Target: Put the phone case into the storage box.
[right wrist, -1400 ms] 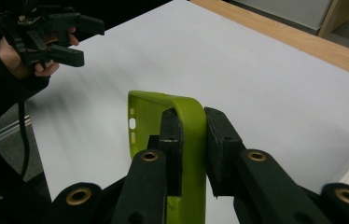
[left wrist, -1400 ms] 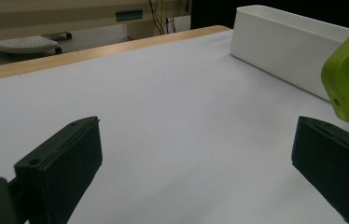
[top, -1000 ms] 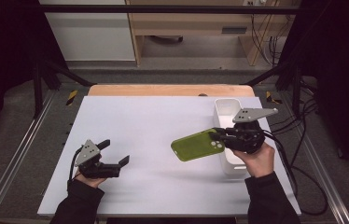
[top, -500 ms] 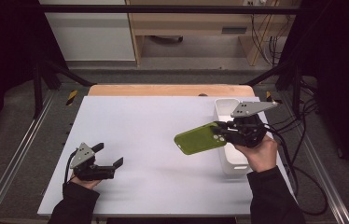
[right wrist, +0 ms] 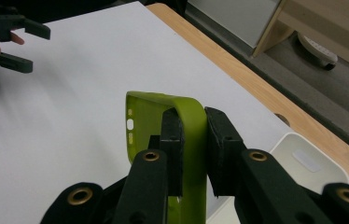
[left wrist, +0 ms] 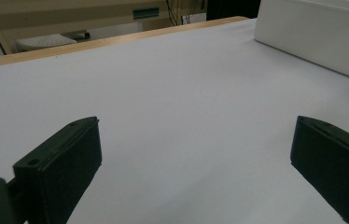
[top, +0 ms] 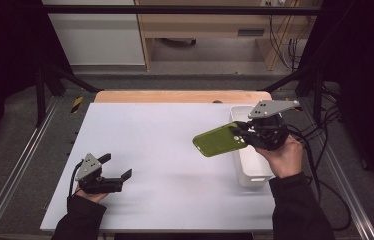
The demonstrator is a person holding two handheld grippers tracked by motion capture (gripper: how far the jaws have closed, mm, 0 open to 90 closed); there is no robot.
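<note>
At eight o'clock on the counter (top: 175, 150), the left claw (top: 117, 167) rests spread and empty. At three o'clock, the right claw (top: 240, 135) pinches the green phone case (top: 220, 140) beside the white bin (top: 252, 177). Keep that pinch firm and the case level while carrying it.

The green phone case (right wrist: 189, 126) in my right gripper (right wrist: 192, 140) looked like smooth, slightly glossy soft plastic. My jaws were matt black; the table sheet (top: 165, 145) was smooth matt white, edged by pale wood (top: 175, 96). The bin (top: 255, 172) was glossy white plastic.
</note>
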